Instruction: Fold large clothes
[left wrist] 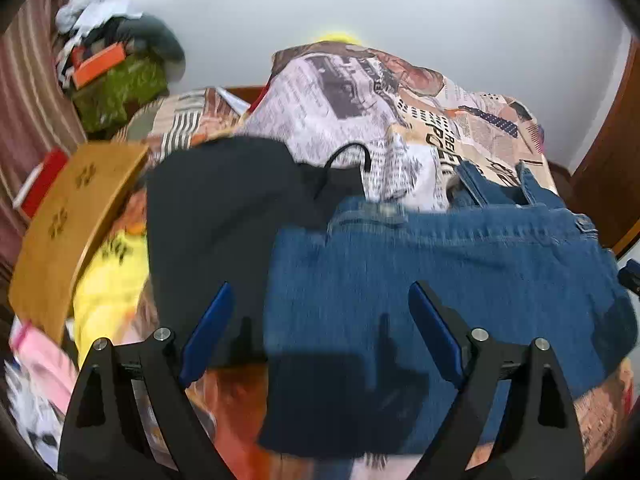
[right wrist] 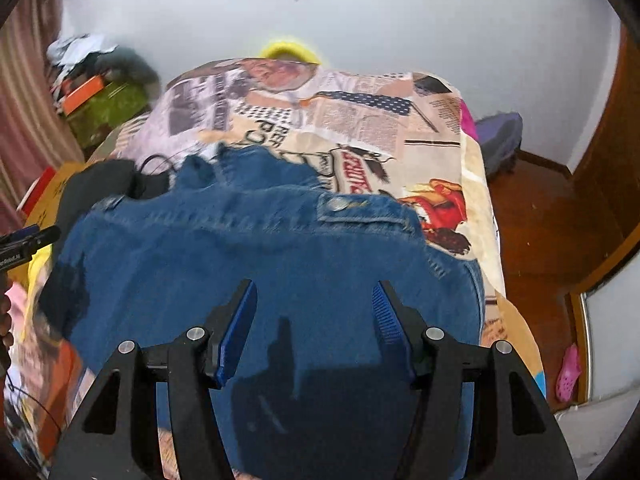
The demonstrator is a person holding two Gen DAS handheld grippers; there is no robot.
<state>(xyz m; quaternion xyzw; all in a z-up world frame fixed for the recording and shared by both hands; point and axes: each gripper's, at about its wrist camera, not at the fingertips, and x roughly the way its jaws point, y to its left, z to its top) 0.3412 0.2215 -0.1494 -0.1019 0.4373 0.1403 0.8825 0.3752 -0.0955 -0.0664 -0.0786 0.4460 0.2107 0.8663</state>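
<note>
Blue denim jacket (right wrist: 260, 264) flat, buttoned pockets up; both hand-held grippers (left wrist: 320, 292) (right wrist: 314, 292) wide, empty.

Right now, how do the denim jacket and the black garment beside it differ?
The denim jacket is blue with stitched seams and metal buttons; the black garment is plain and dark. The denim jacket sits under both open grippers, the left gripper and the right gripper; the black garment lies further left, with a thin cord at its top. Both rest on the newspaper-print bedspread.
</note>
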